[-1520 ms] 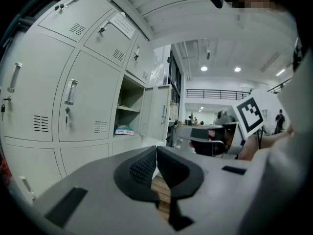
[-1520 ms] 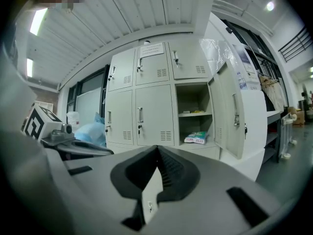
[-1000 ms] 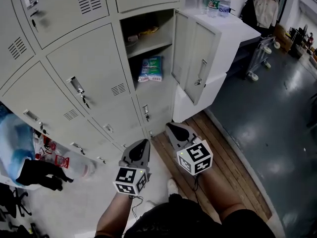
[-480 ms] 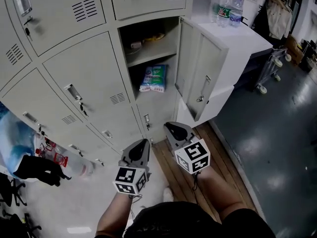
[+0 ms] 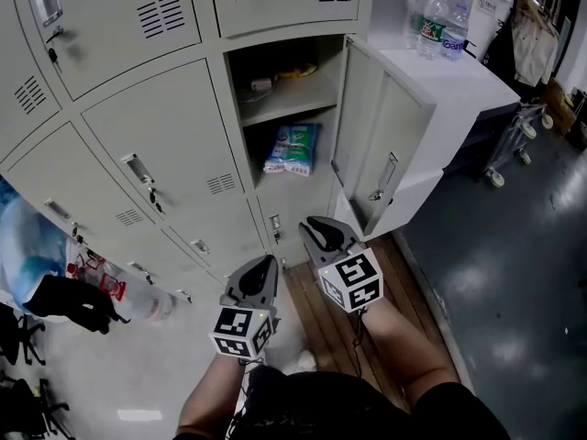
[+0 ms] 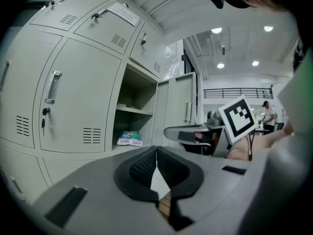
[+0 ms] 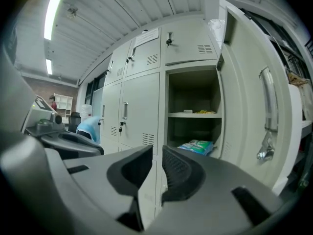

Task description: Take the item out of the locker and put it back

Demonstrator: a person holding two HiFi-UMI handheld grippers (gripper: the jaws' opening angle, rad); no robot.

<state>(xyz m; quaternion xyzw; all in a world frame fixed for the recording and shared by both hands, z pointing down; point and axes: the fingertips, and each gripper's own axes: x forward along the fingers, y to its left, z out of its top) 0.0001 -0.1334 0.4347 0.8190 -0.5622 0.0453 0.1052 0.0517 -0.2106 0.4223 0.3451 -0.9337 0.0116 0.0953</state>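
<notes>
Both grippers have come closer to the bank of grey lockers, and the open locker (image 5: 240, 122) now sits nearer the middle of the head view. The right gripper (image 5: 316, 229) has shifted most, its tips now just under that locker's lower edge. Its jaws have just been opening and stand a narrow gap apart with nothing between them. The left gripper (image 5: 266, 262) is held beside it, slightly lower in the head view, with its jaws closed tip to tip and empty. A blue and green packet (image 5: 292, 149) lies on the floor of the open locker's lower space, under the shelf (image 5: 289, 97), well apart from both grippers. Some small things rest on that shelf, too dim to tell. The door (image 5: 381, 145) is swung out to the right. Two water bottles (image 5: 433, 27) stand on the white cabinet behind it.
</notes>
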